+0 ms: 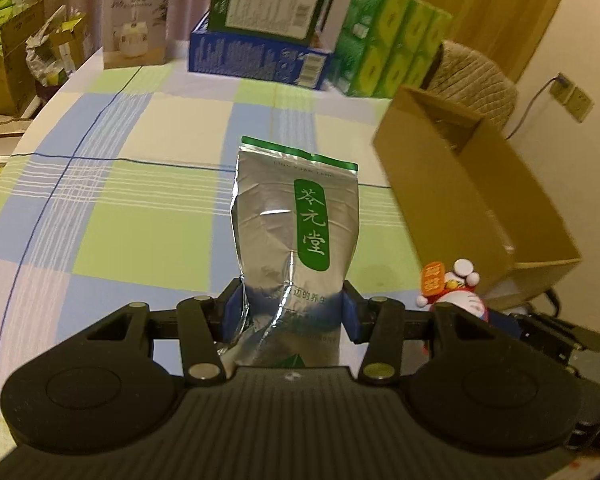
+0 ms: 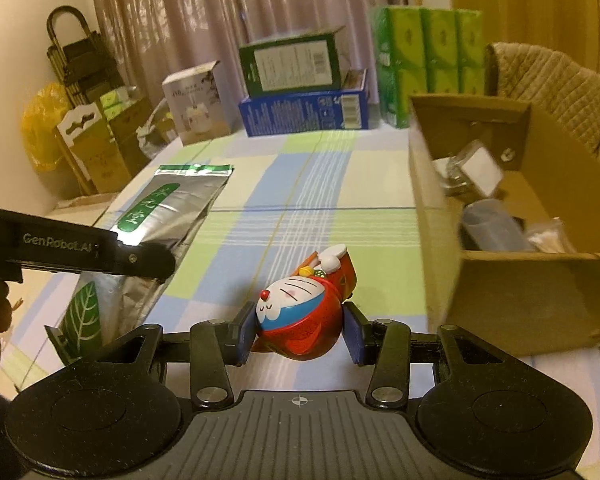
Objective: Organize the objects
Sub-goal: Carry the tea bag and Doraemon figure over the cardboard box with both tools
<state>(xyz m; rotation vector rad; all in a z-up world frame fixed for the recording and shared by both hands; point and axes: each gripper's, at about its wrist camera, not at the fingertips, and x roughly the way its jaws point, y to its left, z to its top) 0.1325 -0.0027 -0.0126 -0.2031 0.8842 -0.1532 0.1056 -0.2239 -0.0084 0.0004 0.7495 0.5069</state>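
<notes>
— Foil pouch (image 1: 296, 236) first: how will it take being carried?

— Light, I judge, and soft. My left claw (image 1: 292, 312) is clamped on its lower end, one blue pad on each side, and the foil has creased and buckled between them. Slick stuff, so I'd keep the hold low, where the contents give some body. Squeeze harder and it only crumples.

— And its looks?

— Silver, with a green sealed strip across the top, a green label of white characters down the front and a green leaf at the bottom. From the right wrist view it sits at nine o'clock over the checked surface (image 2: 300, 184). Whether its far end touches the cloth, I cannot tell.

— The toy?

— Cat figurine (image 2: 300, 312), red, blue and white, glossy and hard, lying on its back on the surface. My right claw (image 2: 300, 332) brackets its rounded red body, pads just beside or touching; I cannot tell if it grips. Rounded and smooth, so it may squirt out; the widest part is the place.

— Where do they go?

— Probably the open cardboard box (image 2: 520, 292) at two o'clock, already holding several things.
</notes>
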